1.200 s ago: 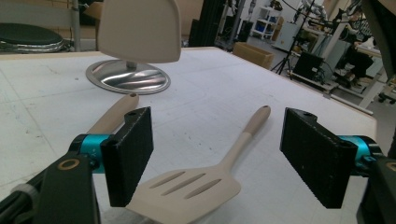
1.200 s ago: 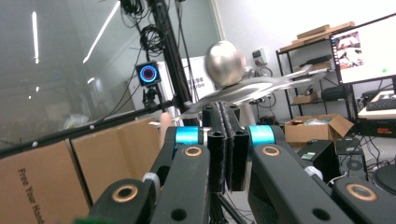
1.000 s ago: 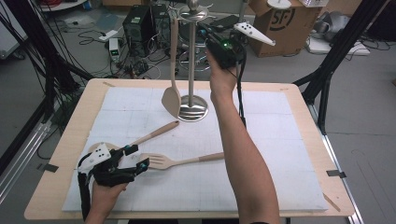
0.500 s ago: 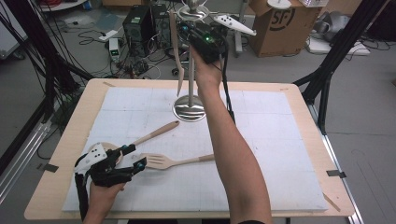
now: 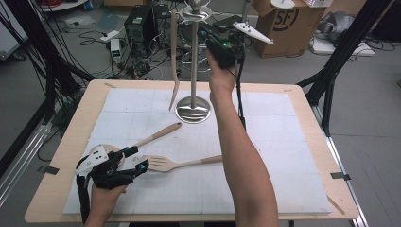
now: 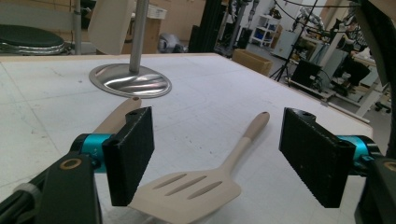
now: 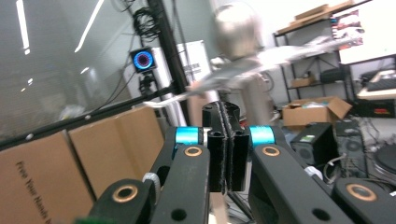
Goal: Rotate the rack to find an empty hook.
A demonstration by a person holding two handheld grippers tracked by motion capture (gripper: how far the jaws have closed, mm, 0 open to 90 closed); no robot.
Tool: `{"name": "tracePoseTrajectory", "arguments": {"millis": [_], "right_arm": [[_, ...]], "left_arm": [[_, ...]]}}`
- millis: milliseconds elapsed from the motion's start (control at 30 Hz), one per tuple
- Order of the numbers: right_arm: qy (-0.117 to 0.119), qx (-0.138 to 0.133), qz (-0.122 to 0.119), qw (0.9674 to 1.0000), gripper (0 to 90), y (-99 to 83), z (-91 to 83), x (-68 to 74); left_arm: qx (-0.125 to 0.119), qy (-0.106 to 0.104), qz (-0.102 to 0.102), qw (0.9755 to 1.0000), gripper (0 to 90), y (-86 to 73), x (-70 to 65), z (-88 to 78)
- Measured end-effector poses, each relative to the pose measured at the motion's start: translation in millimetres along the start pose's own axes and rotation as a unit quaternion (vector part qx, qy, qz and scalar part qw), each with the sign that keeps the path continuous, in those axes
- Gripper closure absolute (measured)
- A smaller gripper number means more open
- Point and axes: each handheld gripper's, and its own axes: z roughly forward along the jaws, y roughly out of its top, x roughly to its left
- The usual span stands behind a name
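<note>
A cardboard box (image 5: 283,26) and a black computer case (image 5: 140,22) stand on the floor beyond the table (image 5: 56,163).

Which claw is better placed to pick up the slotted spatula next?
Left. The left claw sits open right over the slotted spatula head on the table, while the right claw is shut, up by the stand's top.

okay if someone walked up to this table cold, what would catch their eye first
Probably the shiny metal utensil stand at the table's far middle, a wooden spatula hanging from its top. The shut right gripper is raised beside that top. Near the front left, the open left gripper frames a slotted wooden turner.
</note>
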Motion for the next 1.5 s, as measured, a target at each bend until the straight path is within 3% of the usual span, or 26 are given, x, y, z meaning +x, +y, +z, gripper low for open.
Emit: {"name": "tracePoseTrajectory", "arguments": {"millis": [100, 233, 467, 567, 633, 700, 733, 833, 1100, 1300, 1400, 1500], "right_arm": [[-0.007, -0.013, 0.011, 0.9998, 89.7, 4.3, -8.0, -5.5], [-0.003, -0.028, 0.001, 0.9996, 89.7, 10.9, -12.6, -1.1], [0.002, -0.004, -0.034, 0.9994, 89.7, 9.0, -10.3, 10.4], [0.008, 0.0, -0.02, 0.9998, 89.6, 8.5, -14.6, 6.4], [0.007, -0.001, -0.01, 0.9999, 88.7, 4.4, -21.1, 1.3], [0.007, 0.011, 0.01, 0.9999, 76.3, -3.2, -29.3, -6.6], [0.001, 0.02, 0.022, 0.9996, 74.9, -9.8, -35.5, -12.9], [-0.002, 0.022, 0.023, 0.9995, 74.8, -15.1, -43.0, -16.4], [-0.004, 0.054, 0.002, 0.9986, 62.4, -28.5, -56.5, -15.2], [0.0, 0.062, 0.009, 0.9981, 61.6, -49.3, -67.4, -14.8], [0.003, 0.066, 0.024, 0.9975, 61.0, -57.8, -72.5, -15.0], [0.007, 0.079, 0.019, 0.9967, 61.0, -69.3, -77.4, -9.6]], "left_arm": [[0.0, 0.0, 0.001, 1.0, 26.7, 0.0, -0.2, 0.2], [0.002, 0.001, 0.001, 1.0, 26.7, -0.1, -0.7, 0.7], [0.002, 0.001, 0.002, 1.0, 26.7, -0.1, -1.0, 0.3], [-0.001, 0.003, 0.0, 1.0, 26.7, 0.1, -0.9, -0.9], [0.0, 0.003, 0.0, 1.0, 26.7, -0.1, -0.2, -1.1], [0.005, 0.004, 0.0, 1.0, 26.4, -0.3, 0.4, -0.9], [0.003, 0.004, -0.001, 1.0, 26.3, -0.5, 0.0, -0.8], [0.003, 0.004, 0.003, 1.0, 26.3, -0.2, -2.3, -1.1], [0.008, 0.006, 0.008, 0.9999, 26.3, -0.4, -3.1, 0.6], [0.006, 0.007, 0.012, 0.9999, 26.6, -0.1, -3.7, -1.2], [0.008, 0.008, 0.012, 0.9999, 26.6, -0.1, -4.2, -2.0], [0.009, 0.01, 0.012, 0.9998, 26.6, -0.4, -4.8, -2.3]]}}
